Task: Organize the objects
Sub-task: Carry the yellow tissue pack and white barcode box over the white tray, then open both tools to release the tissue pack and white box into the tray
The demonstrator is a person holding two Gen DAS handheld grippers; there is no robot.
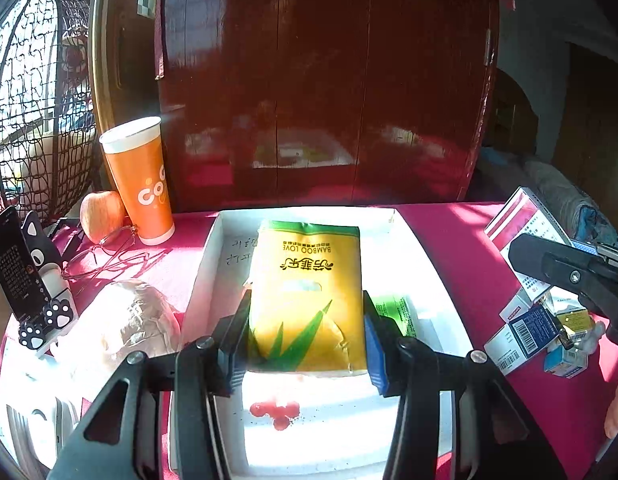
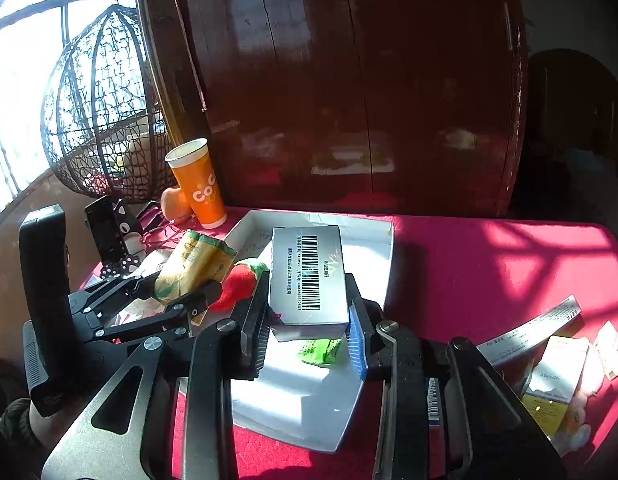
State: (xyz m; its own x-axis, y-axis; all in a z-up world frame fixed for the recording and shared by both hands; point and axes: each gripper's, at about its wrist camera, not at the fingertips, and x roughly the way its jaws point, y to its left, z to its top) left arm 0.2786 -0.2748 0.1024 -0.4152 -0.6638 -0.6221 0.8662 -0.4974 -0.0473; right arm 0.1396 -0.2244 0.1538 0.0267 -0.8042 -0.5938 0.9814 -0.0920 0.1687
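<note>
My left gripper (image 1: 305, 336) is shut on a yellow tissue pack (image 1: 309, 292) marked BAMBOO LOVE and holds it over the white box (image 1: 429, 272). The pack also shows in the right wrist view (image 2: 193, 266), in the left gripper (image 2: 189, 300). My right gripper (image 2: 309, 340) is shut on a silver barcoded box (image 2: 309, 276) and holds it above the white box (image 2: 373, 256). A green packet (image 2: 321, 350) and a red plush toy (image 2: 237, 284) lie in the white box. The green packet (image 1: 397, 310) and red toy (image 1: 275, 410) show partly in the left wrist view.
An orange paper cup (image 1: 143, 184), an apple (image 1: 101, 214), glasses (image 1: 105, 256), a phone on a cat stand (image 1: 19, 276) and a wrapped bundle (image 1: 129, 320) sit left. Several small medicine boxes (image 1: 537, 320) lie right on the red tablecloth (image 2: 489, 264). A dark wooden board (image 1: 329, 80) stands behind.
</note>
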